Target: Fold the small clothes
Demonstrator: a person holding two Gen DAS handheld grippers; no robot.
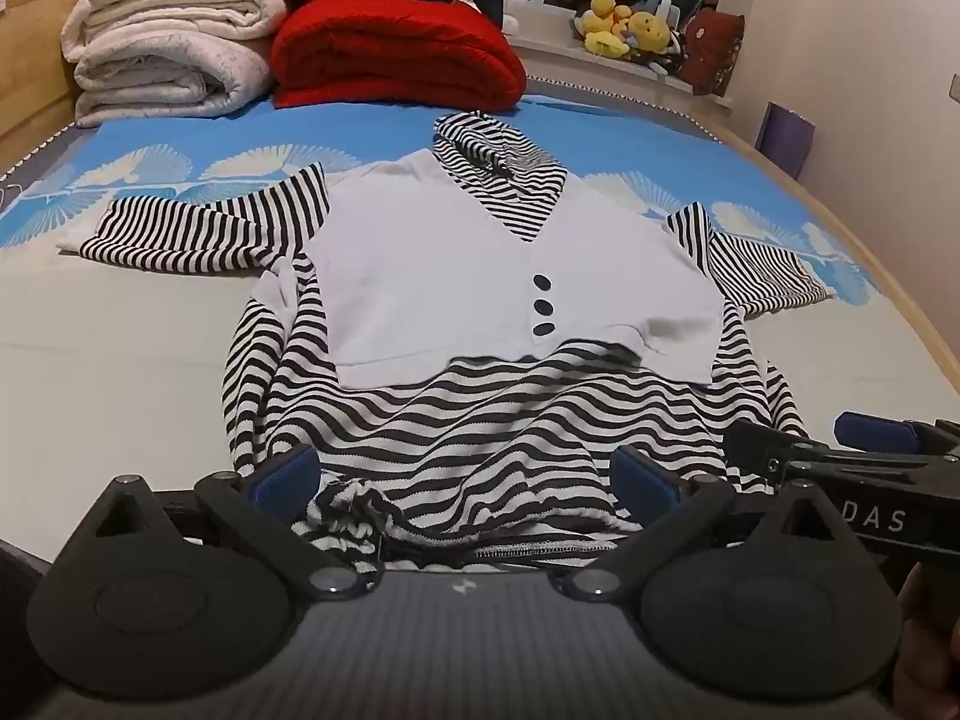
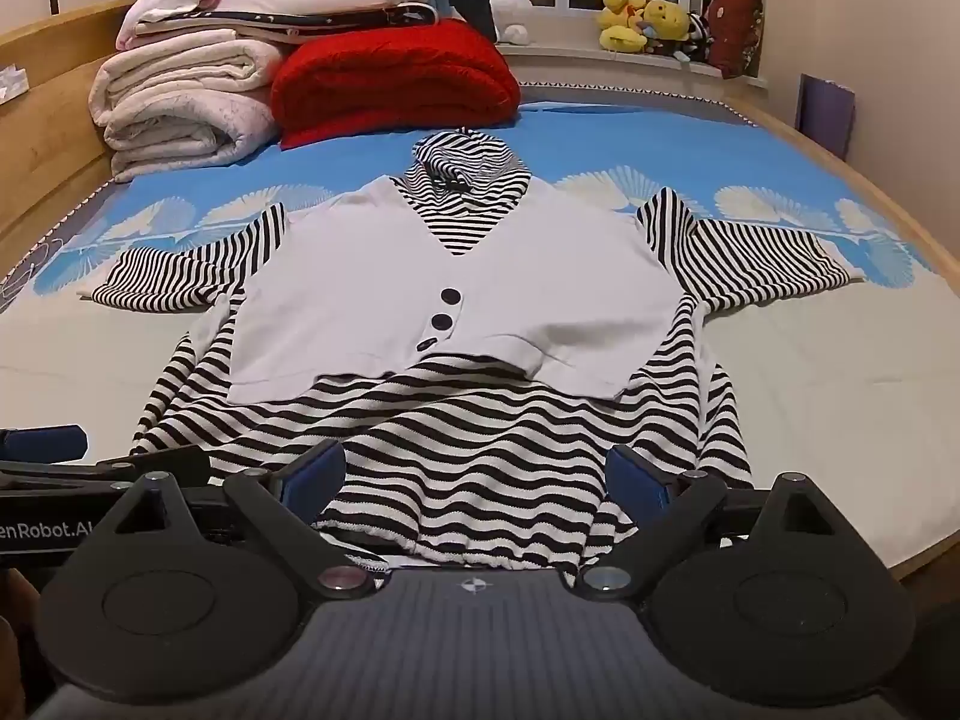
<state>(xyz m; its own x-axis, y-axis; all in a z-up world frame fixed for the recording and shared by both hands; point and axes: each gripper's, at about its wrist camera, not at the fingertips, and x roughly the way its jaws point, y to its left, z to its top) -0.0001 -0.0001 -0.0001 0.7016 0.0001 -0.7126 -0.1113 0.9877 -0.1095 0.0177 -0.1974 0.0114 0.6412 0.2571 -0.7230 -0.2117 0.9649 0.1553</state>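
Striped top (image 1: 480, 420), hem between open claws

Both cams ride on my grippers at the near edge of the bed (image 1: 90, 372), tilted down and facing the window end. Left wrist cam sits close over the striped top (image 1: 480, 420), hem at the bottom of frame, w/ the right gripper (image 1: 780, 456) poking in at lower right. Right wrist cam is same deal, left gripper (image 2: 42, 444) at lower left. Both share the top, the red blanket (image 2: 390, 84) and the plush toys (image 2: 648, 21) up top.
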